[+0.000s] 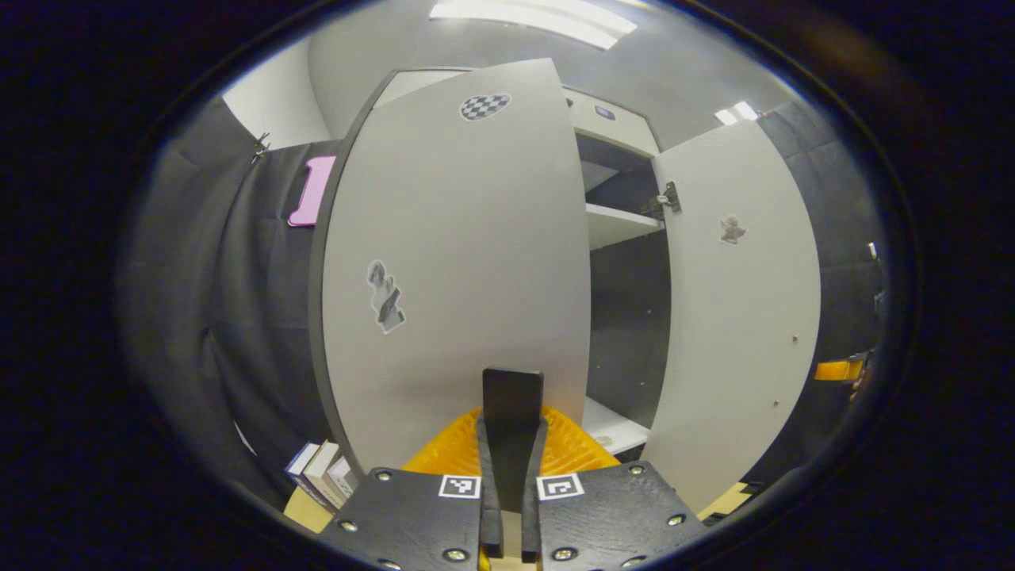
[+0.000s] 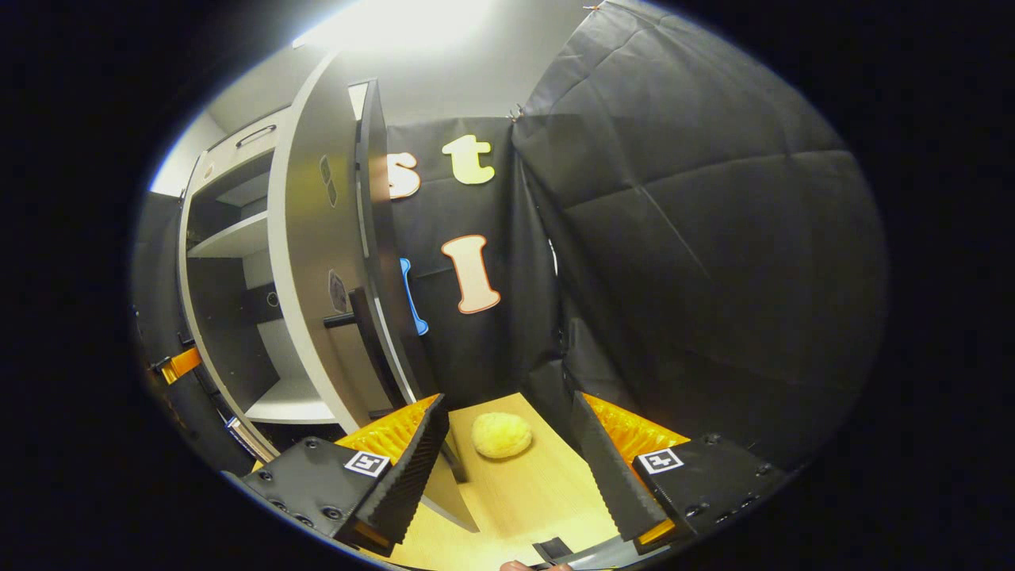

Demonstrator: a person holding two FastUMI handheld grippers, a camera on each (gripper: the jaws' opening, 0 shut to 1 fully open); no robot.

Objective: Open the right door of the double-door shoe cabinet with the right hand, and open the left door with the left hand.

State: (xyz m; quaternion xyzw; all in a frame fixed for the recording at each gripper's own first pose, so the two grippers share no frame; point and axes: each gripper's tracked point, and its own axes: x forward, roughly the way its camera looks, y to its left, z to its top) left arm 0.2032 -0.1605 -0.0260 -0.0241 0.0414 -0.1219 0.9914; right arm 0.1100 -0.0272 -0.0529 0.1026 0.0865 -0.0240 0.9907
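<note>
- Two doors show in the left gripper view: the left door (image 1: 452,262) swung partly out, the right door (image 1: 737,309) wide open, shelves (image 1: 622,224) between them.
- The left gripper (image 1: 511,412) has its fingers clamped on a dark handle (image 1: 512,396) at that door's edge.
- The right gripper view looks past the right door's edge (image 2: 373,262) to a yellow sponge-like lump (image 2: 501,434) on the wooden floor (image 2: 523,492).
- The right gripper (image 2: 511,452) gapes wide, holding nothing.
- No stickers are readable.
</note>
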